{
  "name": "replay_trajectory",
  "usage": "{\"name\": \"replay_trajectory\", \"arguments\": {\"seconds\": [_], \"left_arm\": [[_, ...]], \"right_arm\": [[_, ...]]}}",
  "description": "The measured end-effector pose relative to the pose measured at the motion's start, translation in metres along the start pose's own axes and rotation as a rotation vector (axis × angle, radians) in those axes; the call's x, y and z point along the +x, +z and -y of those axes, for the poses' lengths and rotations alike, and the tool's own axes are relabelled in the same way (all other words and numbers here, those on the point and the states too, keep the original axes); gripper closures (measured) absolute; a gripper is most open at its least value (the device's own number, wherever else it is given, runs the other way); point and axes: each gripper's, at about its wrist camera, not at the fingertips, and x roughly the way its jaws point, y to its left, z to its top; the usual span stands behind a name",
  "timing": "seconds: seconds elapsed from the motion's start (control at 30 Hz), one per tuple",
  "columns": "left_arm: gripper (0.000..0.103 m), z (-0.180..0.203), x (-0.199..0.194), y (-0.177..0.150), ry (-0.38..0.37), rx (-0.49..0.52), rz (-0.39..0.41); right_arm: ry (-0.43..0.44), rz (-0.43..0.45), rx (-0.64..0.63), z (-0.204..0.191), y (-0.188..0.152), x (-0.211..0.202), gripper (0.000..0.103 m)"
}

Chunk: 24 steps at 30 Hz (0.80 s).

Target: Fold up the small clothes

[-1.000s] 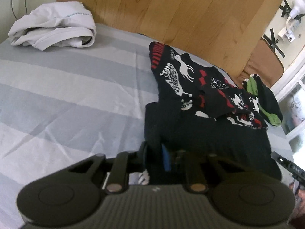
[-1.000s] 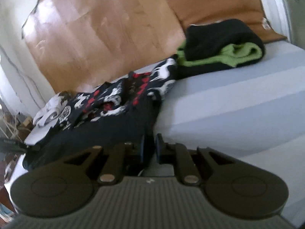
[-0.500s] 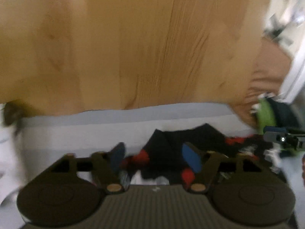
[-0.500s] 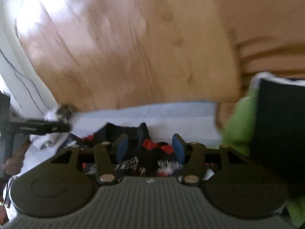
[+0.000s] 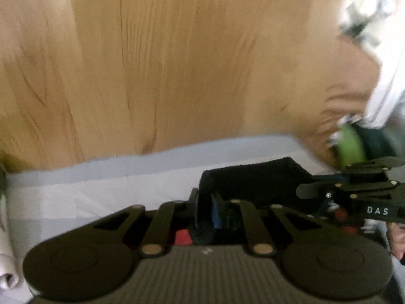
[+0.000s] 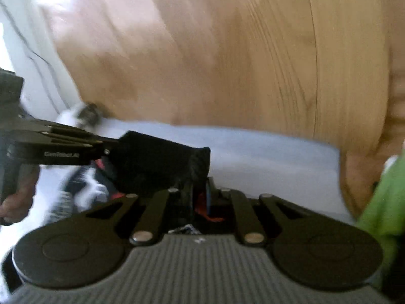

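Observation:
A black garment with red and white reindeer print is stretched between both grippers above the striped bed. My left gripper is shut on its left edge, with black cloth bunched between the blue pads. My right gripper is shut on its right edge, with red print showing at the pads. Each gripper shows in the other's view: the right one at the right, the left one at the left. Both views are motion-blurred.
The wooden headboard fills the background close ahead. The grey-and-white striped bed sheet lies below. A folded green-and-black garment sits at the right. A white garment lies at the far left. A brown cushion is right.
Half a second ago both grippers were open over the garment near the headboard. Now both are shut on its black edge and hold it taut between them.

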Motion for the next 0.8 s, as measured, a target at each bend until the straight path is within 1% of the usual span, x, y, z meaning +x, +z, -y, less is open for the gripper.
{"name": "replay_trajectory", "arguments": {"seconds": [0.1,0.17,0.23,0.3,0.37,0.43,0.47,0.5,0.53,0.57,0.6,0.63,0.67,0.7,0.73,0.77,0.8], "left_arm": [[0.094,0.017,-0.063,-0.015,-0.023,0.03,0.101],[0.094,0.026,-0.108,-0.036,-0.046,0.056,0.17],[0.094,0.036,-0.152,-0.066,-0.066,0.085,0.237],[0.093,0.043,-0.185,-0.1,-0.084,0.1,0.266],[0.093,0.045,-0.205,-0.133,-0.114,0.091,0.25],[0.093,0.045,-0.212,-0.17,-0.157,0.054,0.21],[0.091,0.042,-0.209,-0.187,-0.175,0.029,0.179],[0.087,0.041,-0.205,-0.206,-0.178,0.002,0.141],[0.086,0.039,-0.197,-0.22,-0.173,-0.02,0.103],[0.082,0.034,-0.19,-0.234,-0.16,-0.042,0.057],[0.08,0.029,-0.184,-0.246,-0.151,-0.07,0.017],[0.079,0.022,-0.182,-0.254,-0.164,-0.109,-0.011],[0.076,0.013,-0.187,-0.261,-0.201,-0.153,-0.018],[0.071,0.005,-0.198,-0.263,-0.218,-0.185,-0.001],[0.066,-0.003,-0.212,-0.263,-0.21,-0.203,0.041],[0.053,-0.014,-0.223,-0.259,-0.186,-0.218,0.083],[0.045,-0.026,-0.234,-0.254,-0.153,-0.241,0.134]], "right_arm": [[0.003,0.08,-0.087,-0.041,-0.004,-0.062,0.091],[0.011,0.118,-0.145,-0.069,-0.017,-0.097,0.091],[0.012,0.15,-0.212,-0.095,-0.039,-0.13,0.091],[0.011,0.169,-0.251,-0.116,-0.071,-0.159,0.091],[-0.005,0.167,-0.29,-0.132,-0.106,-0.178,0.091],[-0.029,0.158,-0.332,-0.149,-0.148,-0.189,0.091],[-0.036,0.145,-0.335,-0.156,-0.171,-0.19,0.09],[-0.034,0.129,-0.316,-0.158,-0.185,-0.187,0.09],[-0.019,0.098,-0.275,-0.159,-0.202,-0.184,0.087],[-0.008,0.058,-0.229,-0.156,-0.216,-0.174,0.083],[-0.025,0.027,-0.184,-0.153,-0.233,-0.168,0.082],[-0.033,0.04,-0.163,-0.151,-0.242,-0.17,0.079],[-0.027,0.064,-0.143,-0.149,-0.247,-0.178,0.07],[-0.008,0.064,-0.124,-0.149,-0.246,-0.186,0.068],[0.004,0.095,-0.105,-0.147,-0.243,-0.197,0.066],[0.006,0.138,-0.088,-0.145,-0.238,-0.211,0.061],[0.0,0.179,-0.068,-0.14,-0.233,-0.223,0.06]]}}
